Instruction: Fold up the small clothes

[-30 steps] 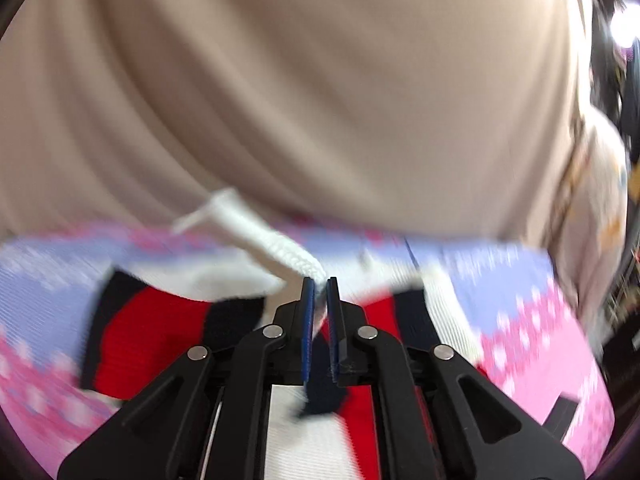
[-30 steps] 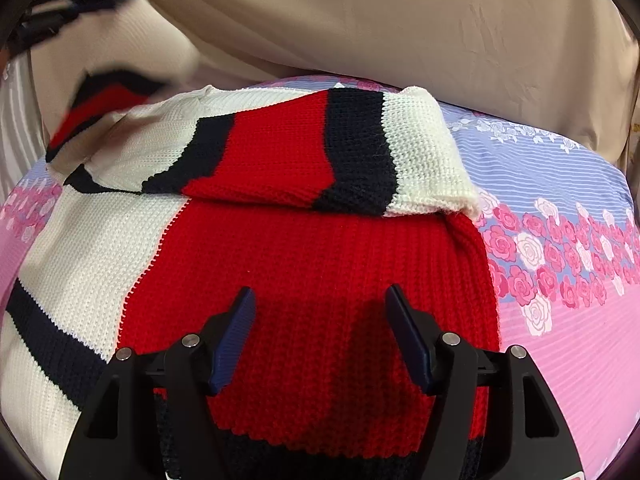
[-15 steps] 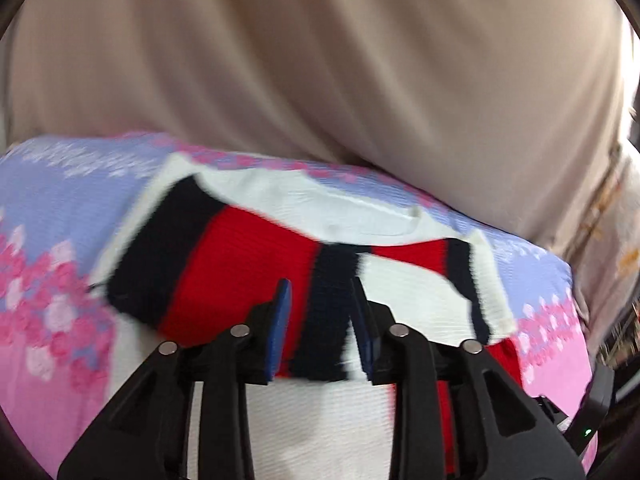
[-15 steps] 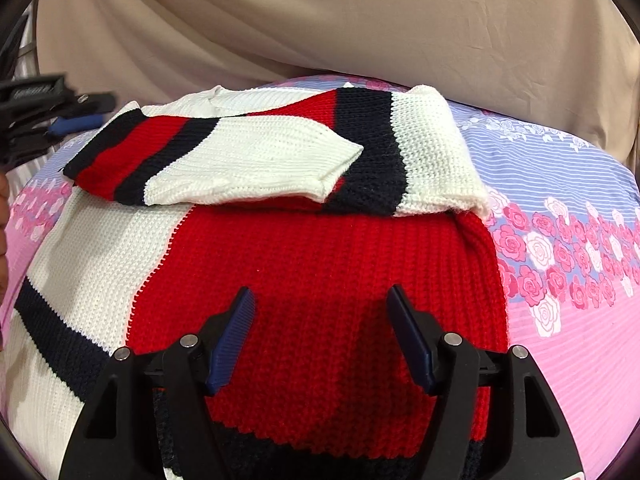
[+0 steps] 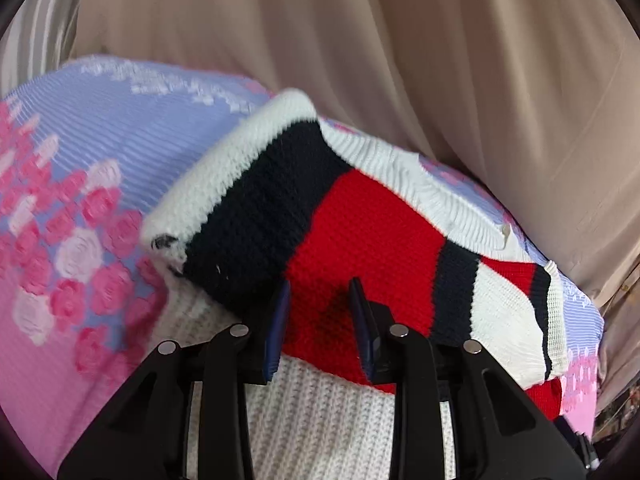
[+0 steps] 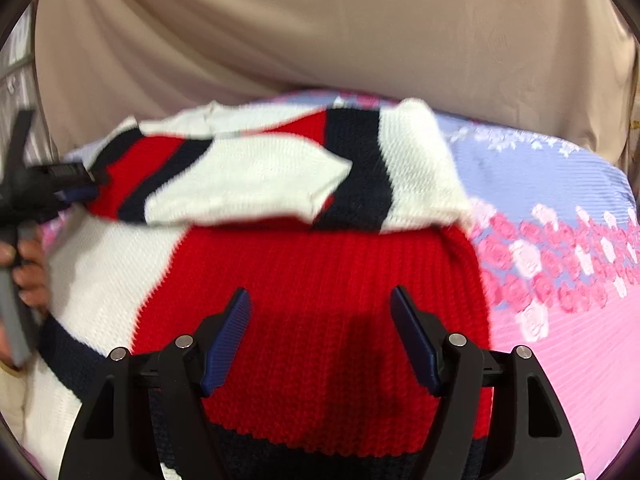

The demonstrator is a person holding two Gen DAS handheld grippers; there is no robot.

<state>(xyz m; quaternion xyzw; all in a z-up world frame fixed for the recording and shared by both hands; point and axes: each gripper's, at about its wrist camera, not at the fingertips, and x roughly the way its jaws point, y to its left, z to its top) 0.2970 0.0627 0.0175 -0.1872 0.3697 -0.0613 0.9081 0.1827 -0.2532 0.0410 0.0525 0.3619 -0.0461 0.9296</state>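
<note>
Sweater [image 6: 320, 320], knitted in red, white and navy, lies on the floral bed sheet [image 6: 560, 312] with both sleeves folded across its chest. Left tool [image 5: 320, 320] hovers over the folded sleeve [image 5: 360, 220], fingers apart, holding nothing. Right tool [image 6: 320, 336] gapes wide above the red body. Beige curtain [image 6: 320, 40] hangs behind.
</note>
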